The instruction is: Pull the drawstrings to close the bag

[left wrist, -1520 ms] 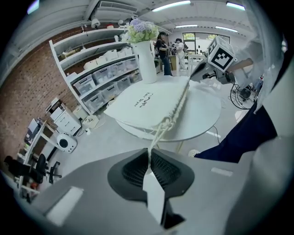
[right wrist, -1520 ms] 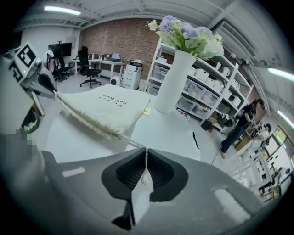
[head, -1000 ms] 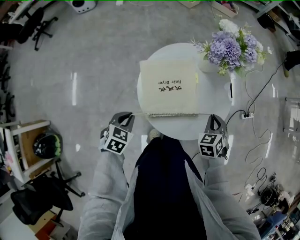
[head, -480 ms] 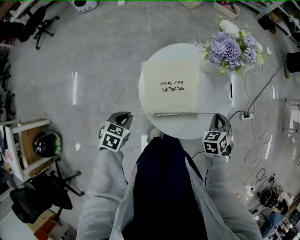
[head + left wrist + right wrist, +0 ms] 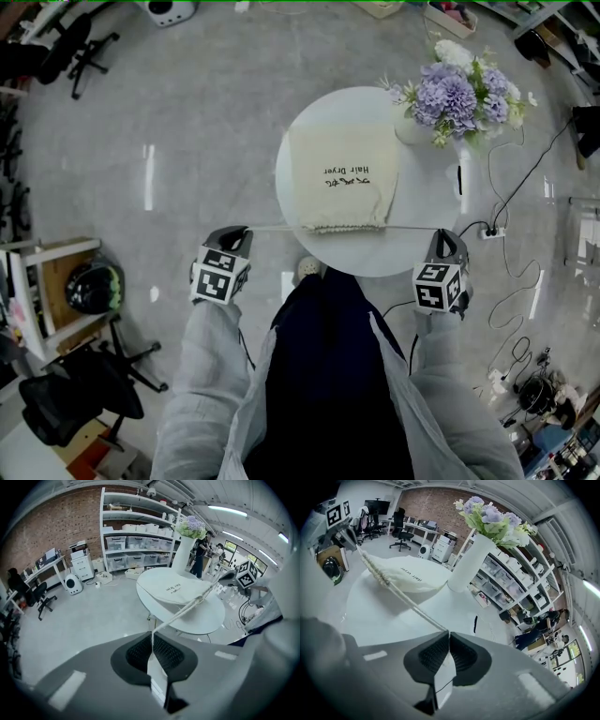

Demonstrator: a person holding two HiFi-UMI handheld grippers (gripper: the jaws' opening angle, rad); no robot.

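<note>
The bag between the jaws reads "Hair Dryer"; its other characters are illegible. The left gripper and right gripper each pinch a taut drawstring.

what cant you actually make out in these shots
- Inside of the bag: its own cloth covers it in every view.
- Ends of the drawstrings: pinched out of sight between the shut pads of the left gripper and the right gripper, in both gripper views.
- Small black thing on the table near the vase: too small to name in the head view and the right gripper view.
</note>
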